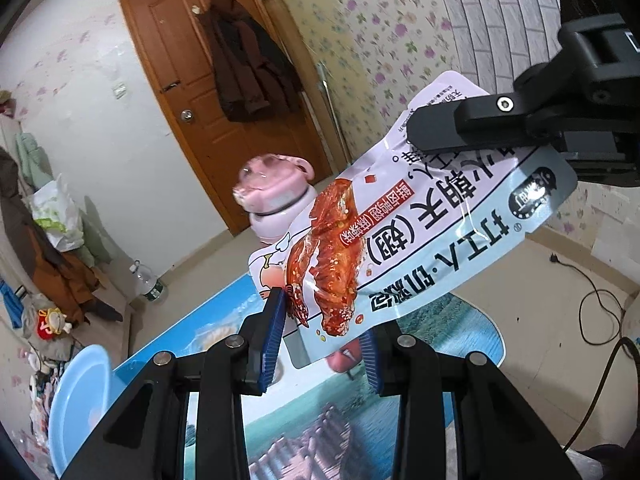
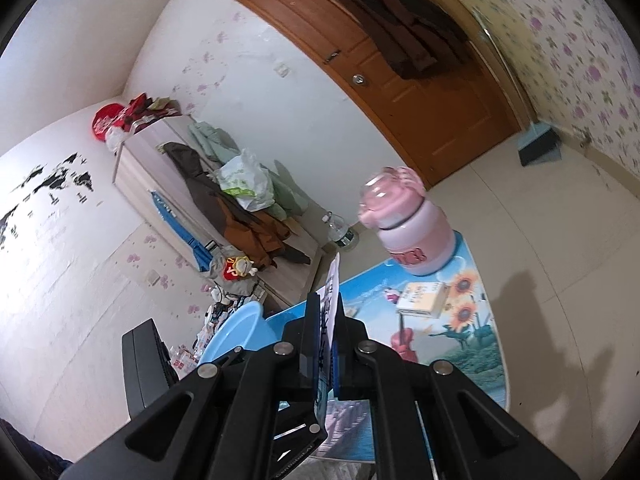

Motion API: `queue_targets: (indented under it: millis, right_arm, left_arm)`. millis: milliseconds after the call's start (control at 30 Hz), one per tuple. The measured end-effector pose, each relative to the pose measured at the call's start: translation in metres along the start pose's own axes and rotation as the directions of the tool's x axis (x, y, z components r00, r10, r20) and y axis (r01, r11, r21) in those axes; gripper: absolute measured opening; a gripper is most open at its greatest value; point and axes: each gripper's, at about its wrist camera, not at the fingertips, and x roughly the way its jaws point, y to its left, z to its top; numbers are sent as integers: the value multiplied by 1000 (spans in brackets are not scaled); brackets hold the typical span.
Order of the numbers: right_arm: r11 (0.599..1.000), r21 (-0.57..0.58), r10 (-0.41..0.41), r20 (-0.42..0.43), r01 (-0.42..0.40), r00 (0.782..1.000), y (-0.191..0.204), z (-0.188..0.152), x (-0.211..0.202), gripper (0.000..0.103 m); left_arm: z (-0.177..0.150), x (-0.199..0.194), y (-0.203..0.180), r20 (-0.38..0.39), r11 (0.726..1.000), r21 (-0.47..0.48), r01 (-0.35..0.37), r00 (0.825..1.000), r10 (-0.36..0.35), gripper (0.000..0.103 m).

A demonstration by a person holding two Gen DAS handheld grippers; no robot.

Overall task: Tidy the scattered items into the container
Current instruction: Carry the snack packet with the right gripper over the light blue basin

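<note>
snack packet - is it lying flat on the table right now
No, the snack packet hangs in the air above the table, pinched by the right gripper.

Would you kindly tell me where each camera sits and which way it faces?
Left wrist: on the left gripper, facing the printed snack packet and brown door; the right gripper also shows.
Right wrist: on the right gripper, shut on the packet's edge, facing the picture-printed table.
Both show the pink lidded jar and blue plastic basin.
</note>
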Motion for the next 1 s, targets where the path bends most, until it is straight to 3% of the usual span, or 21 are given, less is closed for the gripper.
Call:
queue_targets:
  millis: [433,1000]
  right_arm:
    - [995,-95,43,-10,-43,999,70,-10,-2,5]
    - [979,-176,97,-71,-108,993,133,-32,29,5]
  left_arm:
    - [-16,-49,42,46,994,-98,-46,998,51,34]
    - [-54,-85,94,53,975,-193,-109,991,121,34]
